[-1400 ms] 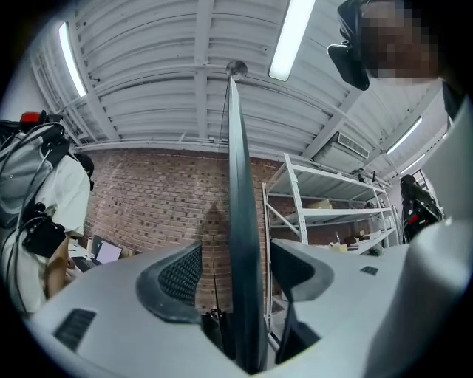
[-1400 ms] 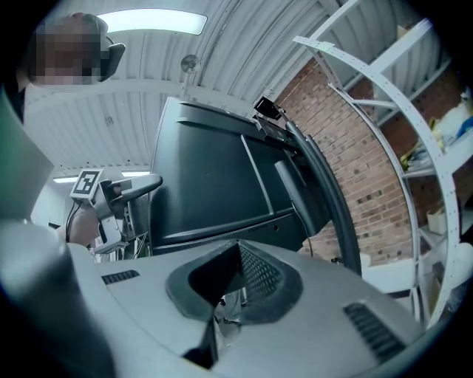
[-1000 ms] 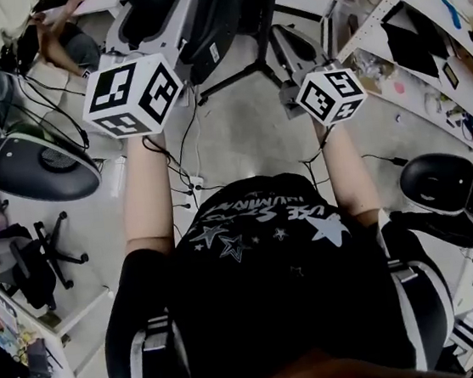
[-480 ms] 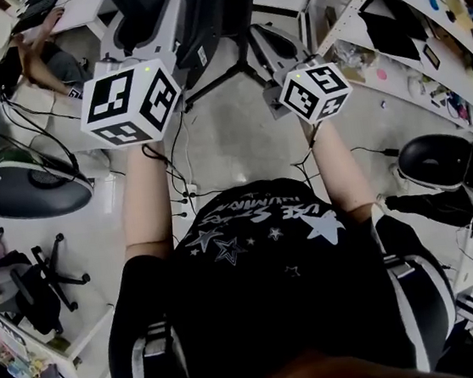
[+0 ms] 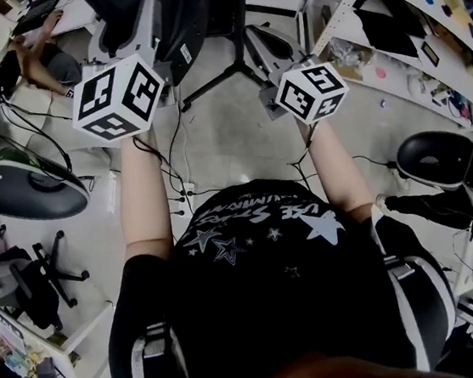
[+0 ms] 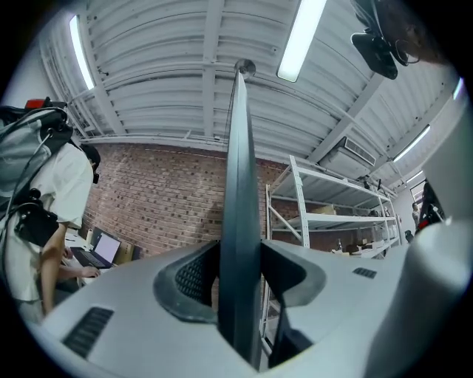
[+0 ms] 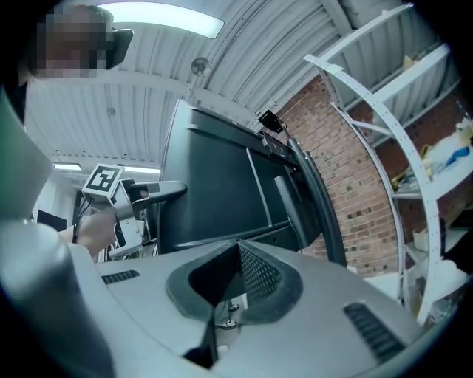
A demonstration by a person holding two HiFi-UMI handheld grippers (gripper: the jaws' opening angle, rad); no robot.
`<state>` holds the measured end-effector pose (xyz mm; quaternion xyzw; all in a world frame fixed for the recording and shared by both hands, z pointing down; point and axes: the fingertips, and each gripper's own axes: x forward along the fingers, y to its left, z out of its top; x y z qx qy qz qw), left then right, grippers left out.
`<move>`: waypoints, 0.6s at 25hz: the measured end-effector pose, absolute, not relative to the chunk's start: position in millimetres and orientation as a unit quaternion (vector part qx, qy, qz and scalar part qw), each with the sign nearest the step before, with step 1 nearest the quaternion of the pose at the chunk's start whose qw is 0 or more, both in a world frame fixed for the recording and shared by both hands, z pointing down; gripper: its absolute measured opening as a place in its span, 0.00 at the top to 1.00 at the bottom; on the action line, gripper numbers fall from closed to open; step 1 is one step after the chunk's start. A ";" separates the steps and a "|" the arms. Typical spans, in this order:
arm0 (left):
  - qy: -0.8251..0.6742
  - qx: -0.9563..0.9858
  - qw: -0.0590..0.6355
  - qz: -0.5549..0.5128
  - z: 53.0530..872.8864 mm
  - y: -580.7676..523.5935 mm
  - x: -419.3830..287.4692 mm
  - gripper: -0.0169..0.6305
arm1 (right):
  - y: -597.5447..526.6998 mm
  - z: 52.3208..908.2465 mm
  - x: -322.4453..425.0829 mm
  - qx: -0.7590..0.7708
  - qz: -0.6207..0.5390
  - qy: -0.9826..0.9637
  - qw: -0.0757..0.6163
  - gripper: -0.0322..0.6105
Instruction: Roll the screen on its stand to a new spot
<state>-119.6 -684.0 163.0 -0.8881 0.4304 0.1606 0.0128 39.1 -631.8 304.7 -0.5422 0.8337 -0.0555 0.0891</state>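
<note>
The left claw (image 6: 240, 277) is the hand already at work. Its jaws have just been closing, and they now pinch the near edge of the screen (image 6: 240, 170), which stands between the pads as a thin dark slab seen edge-on. In the left gripper view that edge runs from 6 to 12 o'clock, so the gripped side of the panel is upright. The pads bear on its two faces from 9 and 3 o'clock.

The right claw (image 7: 236, 255) is pressed together on nothing. From it the screen lies ahead at about 12 o'clock, apart from the tips, with a broad dark face turned toward this claw. In the right gripper view the left claw shows at 9 o'clock, set on the panel's other side edge.

In the head view the screen stands at 12 o'clock from the person, beyond both claws. Its stand (image 5: 241, 38) drops to the floor (image 5: 231, 142) at about 11 o'clock from the right claw.

So the left hand is the nearer one, and the only one with a hold. A push through that single edge would likely swing the panel rather than roll the stand straight. The right claw probably needs the opposite edge or the post first.
</note>
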 end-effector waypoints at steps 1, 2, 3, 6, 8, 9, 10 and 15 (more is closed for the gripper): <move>0.434 -0.886 0.012 0.162 163.1 -683.1 -120.4 0.67 | -629.2 301.9 42.0 -0.541 -0.054 0.834 0.090 0.94; 0.436 -0.885 0.011 0.162 163.0 -681.6 -121.0 0.67 | -626.1 299.1 45.0 -0.541 -0.052 0.835 0.090 0.94; 0.438 -0.884 0.011 0.163 162.8 -679.7 -121.4 0.67 | -622.6 297.1 47.6 -0.540 -0.050 0.835 0.090 0.94; 0.446 -0.880 0.012 0.165 163.1 -671.7 -120.7 0.67 | -611.1 296.2 56.9 -0.539 -0.049 0.836 0.089 0.94; 0.451 -0.877 0.012 0.167 163.4 -666.7 -118.5 0.67 | -605.1 297.0 66.6 -0.541 -0.051 0.834 0.091 0.94; 0.453 -0.875 0.012 0.167 163.4 -664.3 -117.0 0.67 | -602.3 297.1 71.6 -0.543 -0.051 0.833 0.093 0.94; 0.455 -0.874 0.011 0.167 163.4 -662.0 -115.3 0.67 | -599.4 296.9 76.2 -0.543 -0.051 0.833 0.094 0.94; 0.467 -0.869 0.008 0.164 164.6 -651.8 -109.1 0.67 | -584.3 299.2 90.6 -0.541 -0.055 0.834 0.097 0.94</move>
